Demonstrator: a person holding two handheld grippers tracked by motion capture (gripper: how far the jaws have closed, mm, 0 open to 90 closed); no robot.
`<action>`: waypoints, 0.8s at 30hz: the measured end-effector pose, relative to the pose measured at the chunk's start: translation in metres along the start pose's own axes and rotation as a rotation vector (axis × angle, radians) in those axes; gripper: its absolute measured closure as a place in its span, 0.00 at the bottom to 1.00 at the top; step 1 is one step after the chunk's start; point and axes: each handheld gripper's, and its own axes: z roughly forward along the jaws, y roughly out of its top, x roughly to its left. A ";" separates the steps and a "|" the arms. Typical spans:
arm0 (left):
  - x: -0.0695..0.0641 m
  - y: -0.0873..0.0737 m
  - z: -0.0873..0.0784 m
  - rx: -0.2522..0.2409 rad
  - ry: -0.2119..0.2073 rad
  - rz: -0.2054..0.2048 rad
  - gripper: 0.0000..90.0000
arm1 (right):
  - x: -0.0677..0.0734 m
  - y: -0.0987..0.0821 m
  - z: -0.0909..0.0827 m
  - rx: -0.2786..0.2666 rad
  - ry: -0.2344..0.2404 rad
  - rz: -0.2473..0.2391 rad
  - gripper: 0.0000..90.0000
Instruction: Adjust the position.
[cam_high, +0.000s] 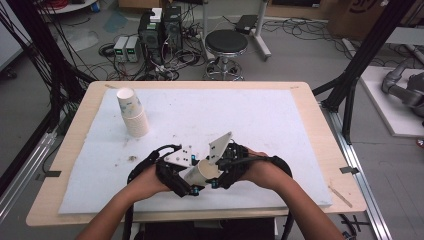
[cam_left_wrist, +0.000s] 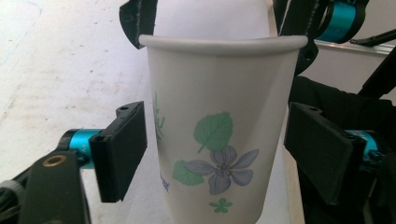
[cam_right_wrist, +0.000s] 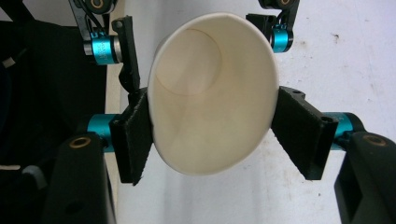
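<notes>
You hold one paper cup (cam_high: 204, 172) between your two grippers, low over the near edge of the white mat (cam_high: 270, 120). The cup lies on its side, its long way running from one gripper to the other. Your right gripper (cam_right_wrist: 212, 135) squeezes the rim, which is squashed a bit, and you look into the open mouth. Your left gripper (cam_left_wrist: 215, 149) sits around the cup's flowered wall with small gaps, so its jaws look loose. More cups (cam_high: 133, 113) stand stacked far off to the left.
</notes>
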 end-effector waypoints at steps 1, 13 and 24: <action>0.001 0.000 0.000 0.008 -0.003 0.005 0.26 | 0.000 0.000 0.001 0.002 0.003 -0.001 0.36; 0.002 0.000 0.002 0.018 -0.016 0.000 0.39 | 0.001 0.001 0.003 0.013 0.007 -0.019 0.36; 0.003 -0.005 -0.001 -0.051 -0.008 -0.036 0.36 | -0.003 -0.009 -0.003 -0.121 0.017 0.084 0.25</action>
